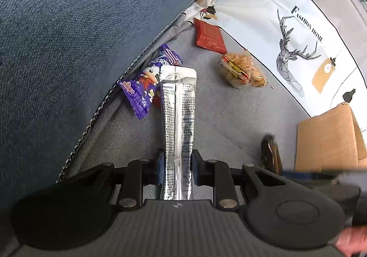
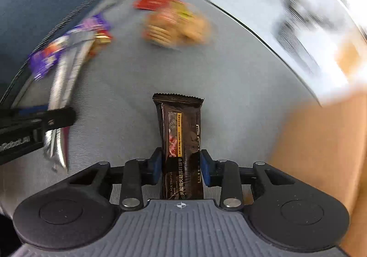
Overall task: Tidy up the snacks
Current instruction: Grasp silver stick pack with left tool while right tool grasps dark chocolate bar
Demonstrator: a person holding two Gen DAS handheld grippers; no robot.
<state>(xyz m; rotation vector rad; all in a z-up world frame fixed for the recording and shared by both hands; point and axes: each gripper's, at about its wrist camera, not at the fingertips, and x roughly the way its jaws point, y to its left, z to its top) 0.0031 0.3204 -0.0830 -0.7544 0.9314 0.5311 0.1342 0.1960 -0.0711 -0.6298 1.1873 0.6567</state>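
The left gripper (image 1: 176, 169) is closed on a long silver sachet (image 1: 177, 119), its 2 blue pads pressing the packet's lower part from either side, so the sachet juts straight ahead above the grey sofa seat (image 1: 229, 114). Just past the sachet's far end a purple snack packet (image 1: 146, 82) with a cartoon duck lies against the seam where the seat meets the blue backrest (image 1: 68, 38). Farther along that seam lies a red flat packet (image 1: 209, 36), and near it, out on the seat, a clear bag of round crackers (image 1: 240, 71). A white cloth with a deer print (image 1: 291, 50) covers the far edge of the seat, and a cardboard box (image 1: 328, 135) stands at the seat's right edge.

The right gripper (image 2: 182, 167) clamps a dark brown biscuit bar (image 2: 181, 137) the same way, pads on both long sides near the bar's lower half, its crimped top end pointing forward over bare seat fabric. Everything behind the bar is smeared by motion blur. The box's brown side (image 2: 321, 153) fills the right of that view, close beside the gripper. In the left wrist view the bar (image 1: 271, 153) shows as a dark blur just left of the box.
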